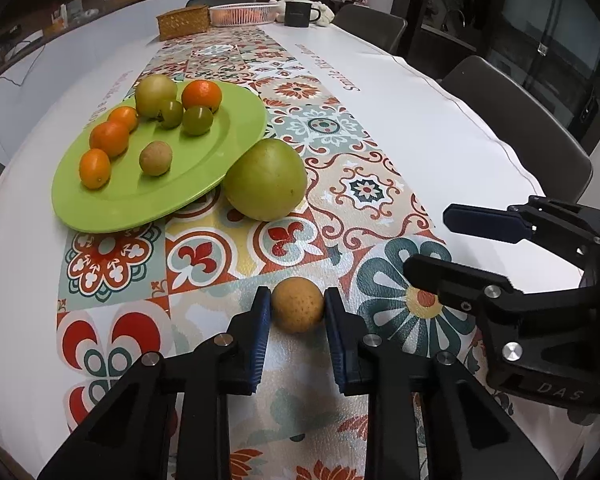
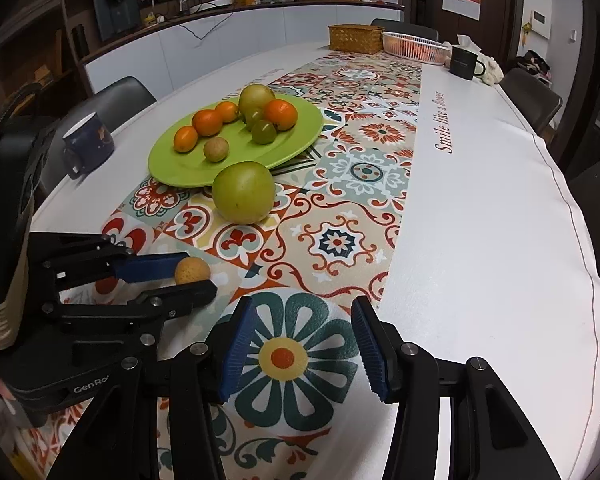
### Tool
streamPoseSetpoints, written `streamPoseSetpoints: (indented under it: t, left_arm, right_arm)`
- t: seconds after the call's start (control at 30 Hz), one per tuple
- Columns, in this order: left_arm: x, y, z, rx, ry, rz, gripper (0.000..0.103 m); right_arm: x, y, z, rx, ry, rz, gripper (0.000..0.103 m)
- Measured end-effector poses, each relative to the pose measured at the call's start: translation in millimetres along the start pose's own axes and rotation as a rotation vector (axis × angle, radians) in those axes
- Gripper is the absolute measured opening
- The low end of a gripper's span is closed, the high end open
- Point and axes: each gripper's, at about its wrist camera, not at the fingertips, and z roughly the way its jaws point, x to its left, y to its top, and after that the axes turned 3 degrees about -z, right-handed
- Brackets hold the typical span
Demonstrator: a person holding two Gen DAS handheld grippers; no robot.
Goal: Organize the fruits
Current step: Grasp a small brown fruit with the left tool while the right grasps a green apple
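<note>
The left gripper (image 1: pixel 297 309) has its blue pads closed against both sides of a small tan fruit (image 1: pixel 297 310), which rests on the patterned tablecloth (image 1: pixel 364 188). The right gripper (image 2: pixel 303 344) is spread wide above the cloth, holding nothing. Farther back, a large green fruit (image 1: pixel 265 179) lies touching the rim of the green plate (image 1: pixel 140 200), which carries small oranges (image 1: pixel 109 138) and green fruits.

"Smile like a flower" runs along the white tablecloth (image 2: pixel 480 200), "GenRo" marks the left gripper (image 2: pixel 196 280), "DAS" the right gripper (image 1: pixel 428 240).
</note>
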Motion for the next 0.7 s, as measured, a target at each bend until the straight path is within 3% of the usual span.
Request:
streamPoseSetpoints:
  t: [0.37,0.47,0.7]
  left_arm:
    - [36,9,-21,-0.055,0.093,-0.071,0.027]
    - [47,10,-24,-0.065,0.116,-0.088,0.027]
    - [66,13,-24,-0.070,0.128,-0.121,0.027]
  right_arm:
    - [22,28,15,-0.019,0.048,-0.037,0.050]
    - [26,36,22,-0.014,0.067,-0.038,0.059]
    - [32,59,46,0.008,0.072,-0.040,0.060]
